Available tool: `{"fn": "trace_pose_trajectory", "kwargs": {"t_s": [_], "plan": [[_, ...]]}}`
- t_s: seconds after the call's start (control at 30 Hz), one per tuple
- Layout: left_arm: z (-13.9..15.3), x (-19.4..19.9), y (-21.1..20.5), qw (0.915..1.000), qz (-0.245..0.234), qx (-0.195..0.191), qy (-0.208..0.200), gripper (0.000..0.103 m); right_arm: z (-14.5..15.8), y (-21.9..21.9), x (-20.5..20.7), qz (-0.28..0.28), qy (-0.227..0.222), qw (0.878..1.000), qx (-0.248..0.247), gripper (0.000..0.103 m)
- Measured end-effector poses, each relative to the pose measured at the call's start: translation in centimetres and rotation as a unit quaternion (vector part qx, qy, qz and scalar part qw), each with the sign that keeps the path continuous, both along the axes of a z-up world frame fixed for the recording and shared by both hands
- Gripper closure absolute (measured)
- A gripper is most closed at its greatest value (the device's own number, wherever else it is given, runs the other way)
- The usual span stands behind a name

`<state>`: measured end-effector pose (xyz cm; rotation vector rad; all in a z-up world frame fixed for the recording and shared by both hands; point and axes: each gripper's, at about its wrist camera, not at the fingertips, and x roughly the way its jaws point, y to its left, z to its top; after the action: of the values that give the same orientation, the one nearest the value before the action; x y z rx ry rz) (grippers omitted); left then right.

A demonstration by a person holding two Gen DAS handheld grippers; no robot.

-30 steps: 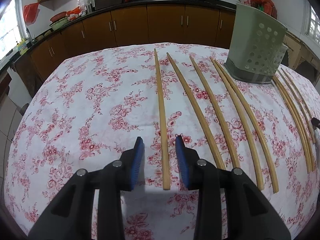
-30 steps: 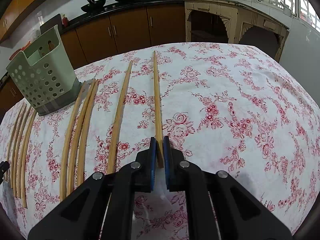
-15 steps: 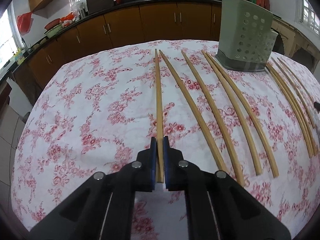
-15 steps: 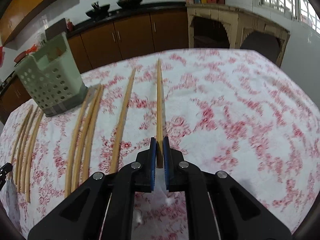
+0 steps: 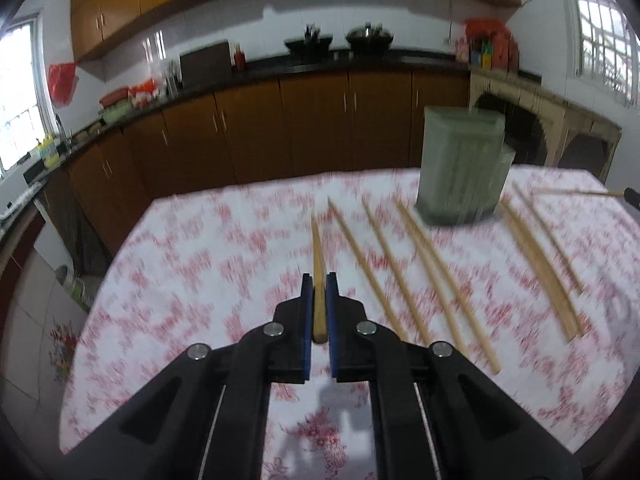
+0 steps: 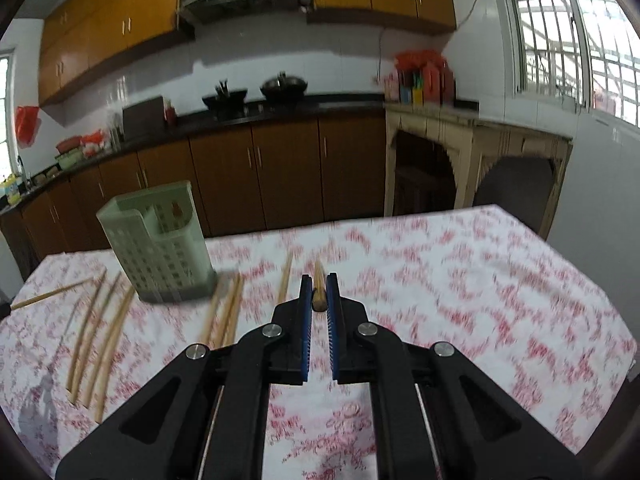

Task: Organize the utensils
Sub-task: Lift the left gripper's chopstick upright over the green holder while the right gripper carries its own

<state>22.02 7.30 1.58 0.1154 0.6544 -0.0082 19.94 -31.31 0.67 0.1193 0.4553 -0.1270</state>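
Observation:
My left gripper [image 5: 319, 280] is shut on a wooden chopstick [image 5: 318, 248] and holds it lifted above the floral tablecloth. My right gripper [image 6: 319, 282] is shut on another chopstick [image 6: 319, 280], also raised and seen nearly end-on. The green perforated utensil holder [image 5: 460, 168] stands upright at the back of the table; it also shows in the right wrist view [image 6: 160, 244]. Several more chopsticks [image 5: 400, 276] lie in rows on the cloth on both sides of the holder, with more in the right wrist view [image 6: 100, 336]. Both views are motion-blurred.
The table [image 5: 180, 280] wears a red floral cloth. Brown kitchen cabinets [image 5: 280, 128] and a counter with woks run behind it. A pale arched side table [image 6: 472, 160] stands at the back right. The other hand's chopstick shows at each view's edge [image 5: 576, 192].
The left gripper closed on its chopstick. Both grippers then lifted and tilted up with their chopsticks, so the views now look toward the cabinets instead of down on the table.

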Motion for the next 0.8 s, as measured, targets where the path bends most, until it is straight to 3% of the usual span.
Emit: {"fn": "trace_pose_trajectory", "kwargs": {"t_s": [0.23,0.5,0.8], "plan": [[4.6,0.3,0.4,0.9982,0.007,-0.021,-0.056,0.095,2.9,-0.4,-0.3,0.001,-0.043,0.999,0.010,0.095],[7.6,1.6,1.0,0.9957,0.014,-0.053,-0.075,0.095,5.3,-0.5,0.4,-0.001,-0.067,0.998,0.012,0.095],[9.6,2.4,1.3,0.9952,0.017,-0.051,-0.082,0.096,7.3,-0.5,1.4,0.003,-0.071,0.997,0.025,0.095]]}}
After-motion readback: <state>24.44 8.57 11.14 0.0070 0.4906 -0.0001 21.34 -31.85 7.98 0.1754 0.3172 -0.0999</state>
